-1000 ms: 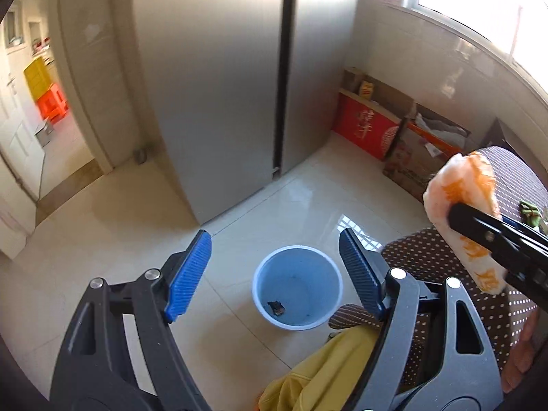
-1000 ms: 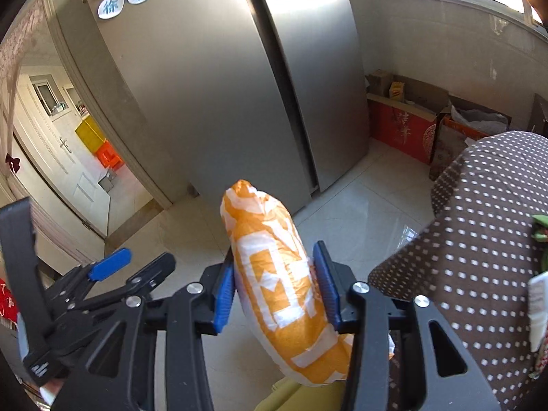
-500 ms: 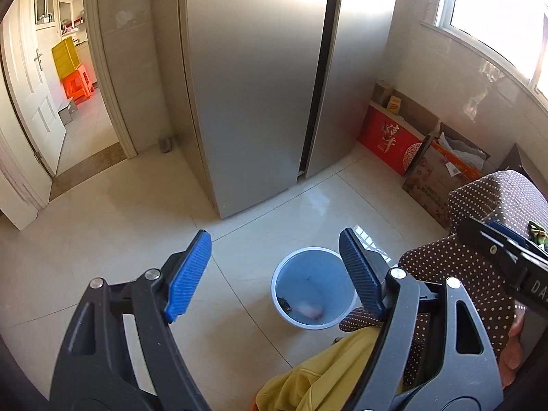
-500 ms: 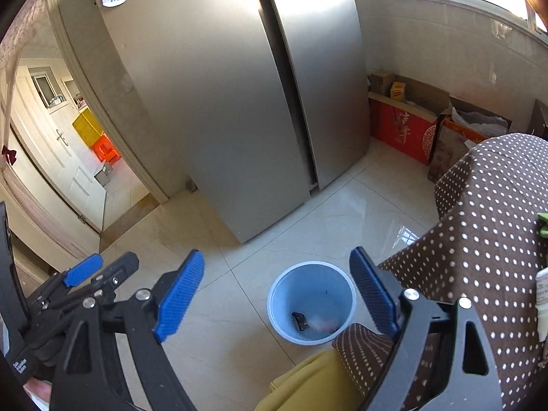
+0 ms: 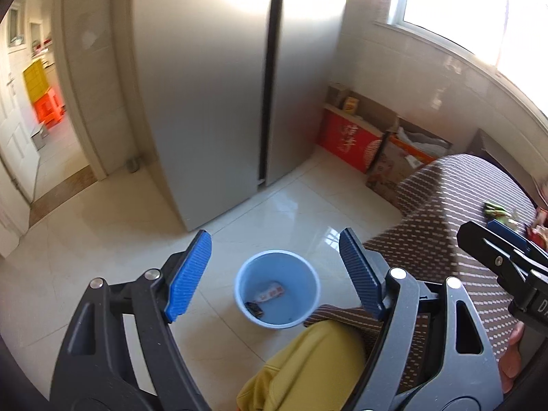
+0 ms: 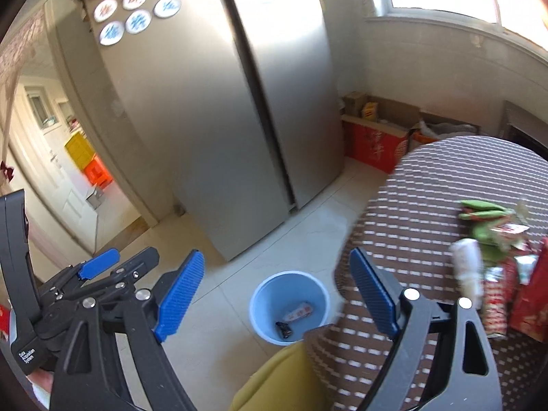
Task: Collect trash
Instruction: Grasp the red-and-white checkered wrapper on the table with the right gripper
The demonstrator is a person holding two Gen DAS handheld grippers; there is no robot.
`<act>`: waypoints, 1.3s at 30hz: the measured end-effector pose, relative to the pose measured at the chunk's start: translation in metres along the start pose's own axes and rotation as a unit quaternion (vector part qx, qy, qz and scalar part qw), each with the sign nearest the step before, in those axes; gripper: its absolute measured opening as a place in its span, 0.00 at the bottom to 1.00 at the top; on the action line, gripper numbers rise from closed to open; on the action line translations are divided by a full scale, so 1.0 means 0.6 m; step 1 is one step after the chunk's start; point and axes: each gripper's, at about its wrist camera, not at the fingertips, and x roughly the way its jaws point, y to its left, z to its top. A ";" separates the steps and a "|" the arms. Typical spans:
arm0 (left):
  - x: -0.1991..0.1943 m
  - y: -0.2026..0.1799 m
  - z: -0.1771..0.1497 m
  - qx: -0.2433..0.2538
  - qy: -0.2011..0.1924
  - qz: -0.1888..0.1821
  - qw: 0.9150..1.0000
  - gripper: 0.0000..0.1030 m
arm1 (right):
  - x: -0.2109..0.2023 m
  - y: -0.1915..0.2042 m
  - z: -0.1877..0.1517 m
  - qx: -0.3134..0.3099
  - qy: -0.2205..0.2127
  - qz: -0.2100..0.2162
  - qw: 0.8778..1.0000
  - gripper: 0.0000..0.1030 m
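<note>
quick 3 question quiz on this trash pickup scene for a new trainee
1. True or false: the right gripper is clamped on a wrapper.
2. Where does the orange and white packet lie? A) on the table B) in the blue bin C) on the floor
3. Fill in: the remaining trash pile sits on the ___ tablecloth.

Key
1. False: its jaws stand open with nothing between them.
2. B, inside the blue bin, beside a small dark wrapper.
3. Brown dotted tablecloth.

Window (image 5: 479, 10) glare, motion blur, fisheye edges.
</note>
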 end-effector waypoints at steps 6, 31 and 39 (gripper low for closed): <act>-0.011 -0.076 -0.009 0.037 0.000 -0.043 0.998 0.74 | -0.042 -0.077 -0.013 0.041 -0.018 -0.044 0.998 0.83; 0.016 -0.219 -0.051 0.113 0.057 -0.102 0.987 0.74 | -0.061 -0.255 -0.083 0.123 0.028 -0.143 0.982 0.18; 0.014 -0.259 -0.039 0.131 0.055 -0.129 0.981 0.74 | -0.099 -0.261 -0.082 0.133 0.003 -0.120 0.984 0.16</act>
